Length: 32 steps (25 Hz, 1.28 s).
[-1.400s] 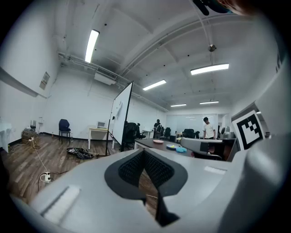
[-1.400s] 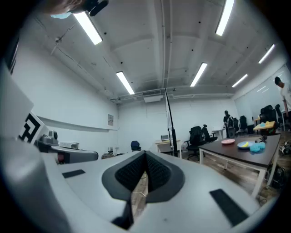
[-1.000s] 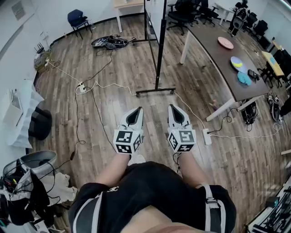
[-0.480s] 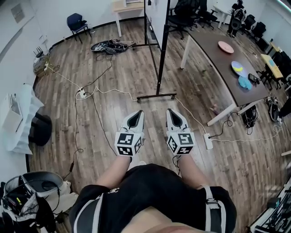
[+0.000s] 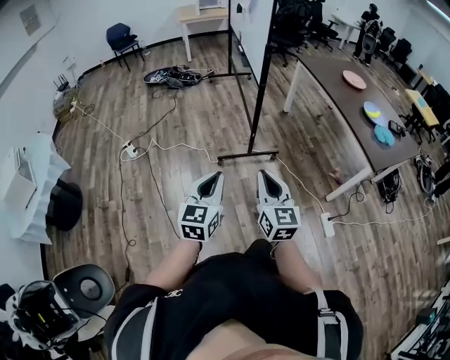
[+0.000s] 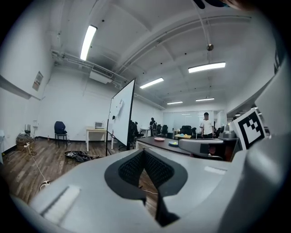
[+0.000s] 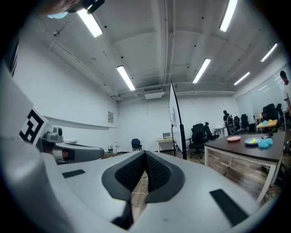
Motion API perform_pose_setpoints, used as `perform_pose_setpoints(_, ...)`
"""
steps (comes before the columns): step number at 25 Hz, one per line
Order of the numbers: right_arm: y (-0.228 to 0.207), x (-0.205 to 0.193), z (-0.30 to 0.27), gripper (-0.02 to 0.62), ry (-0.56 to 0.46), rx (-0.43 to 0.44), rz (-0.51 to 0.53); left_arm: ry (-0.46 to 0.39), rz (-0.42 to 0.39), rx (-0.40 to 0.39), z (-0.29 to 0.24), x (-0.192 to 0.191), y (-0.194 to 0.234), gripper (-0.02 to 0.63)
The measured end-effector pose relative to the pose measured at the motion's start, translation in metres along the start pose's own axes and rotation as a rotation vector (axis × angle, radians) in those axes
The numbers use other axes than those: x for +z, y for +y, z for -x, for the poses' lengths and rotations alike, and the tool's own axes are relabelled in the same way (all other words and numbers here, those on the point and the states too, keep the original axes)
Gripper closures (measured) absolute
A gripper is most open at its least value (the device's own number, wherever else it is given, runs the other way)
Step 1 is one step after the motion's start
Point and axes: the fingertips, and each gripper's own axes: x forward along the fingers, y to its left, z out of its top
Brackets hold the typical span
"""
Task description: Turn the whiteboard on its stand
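Observation:
The whiteboard [image 5: 254, 15] stands on a black wheeled stand [image 5: 247, 155] ahead of me, seen nearly edge-on in the head view. Its white face shows in the left gripper view [image 6: 122, 113]; in the right gripper view the whiteboard [image 7: 175, 119] is a thin edge. My left gripper [image 5: 213, 176] and right gripper [image 5: 265, 174] are held side by side in front of my body, short of the stand's foot. Both are shut with nothing between the jaws.
A long brown table [image 5: 351, 105] with plates stands to the right, office chairs [image 5: 295, 24] behind it. White cables and a power strip [image 5: 328, 224] lie on the wood floor. A blue chair [image 5: 121, 35] and a small desk [image 5: 202, 15] stand at the far wall. People stand far off.
I have moved forward a little toward the whiteboard stand; the floor and stand shifted down in view. Both grippers keep the same pose and stay shut.

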Motion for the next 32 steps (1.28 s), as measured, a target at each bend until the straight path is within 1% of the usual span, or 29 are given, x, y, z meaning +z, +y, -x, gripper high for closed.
perform_pose_setpoints(5, -0.006, -0.001, -0.014, 0.589, -0.003, -0.026, -0.004, 0.019, 0.044, 0.007, -0.008, -0.004, 0.021, 0.597)
perform_pose_setpoints(10, -0.026, -0.008, -0.03, 0.589, 0.018, -0.038, -0.046, 0.013, 0.039, 0.002, -0.024, -0.005, 0.026, 0.597)
perform_pose_setpoints(15, -0.033, -0.002, -0.052, 0.589, 0.0, -0.027, -0.022, 0.01, 0.036, 0.013, -0.039, -0.003, 0.042, 0.597)
perform_pose_setpoints(19, -0.043, -0.008, -0.07, 0.589, 0.005, -0.016, -0.023, 0.002, 0.017, 0.034, -0.053, -0.002, 0.052, 0.597)
perform_pose_setpoints(24, -0.063, -0.013, -0.099, 0.589, 0.002, -0.004, -0.02, 0.015, 0.011, 0.046, -0.084, -0.006, 0.064, 0.597)
perform_pose_setpoints(28, -0.091, -0.015, -0.134, 0.589, 0.02, 0.012, -0.028, 0.017, 0.012, 0.058, -0.122, 0.001, 0.072, 0.597)
perform_pose_setpoints(32, -0.115, -0.006, -0.169, 0.589, 0.02, 0.045, -0.023, 0.02, 0.026, 0.082, -0.162, 0.011, 0.085, 0.597)
